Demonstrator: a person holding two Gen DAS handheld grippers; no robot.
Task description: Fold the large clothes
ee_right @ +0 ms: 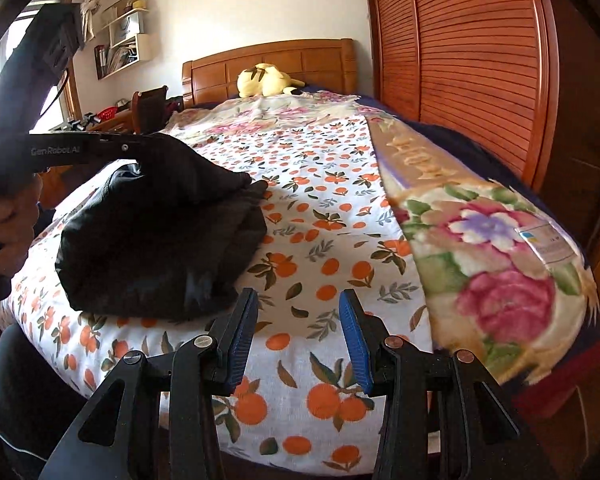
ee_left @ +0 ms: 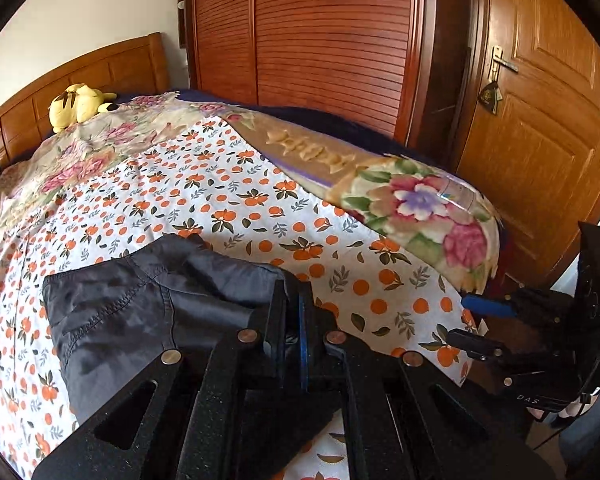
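Dark woven garment [ee_left: 148, 304] pinched in shut left tongs [ee_left: 294, 312]; right tongs [ee_right: 298, 336] half-open, empty, garment to their left.

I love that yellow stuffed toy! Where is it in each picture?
Left wrist view: yellow stuffed toy far upper left, by the wooden headboard.
Right wrist view: toy top centre, against the same headboard.
Shared landmark: the headboard.

Both wrist views low, close, sharing bed [ee_left: 228, 200], probably foot end
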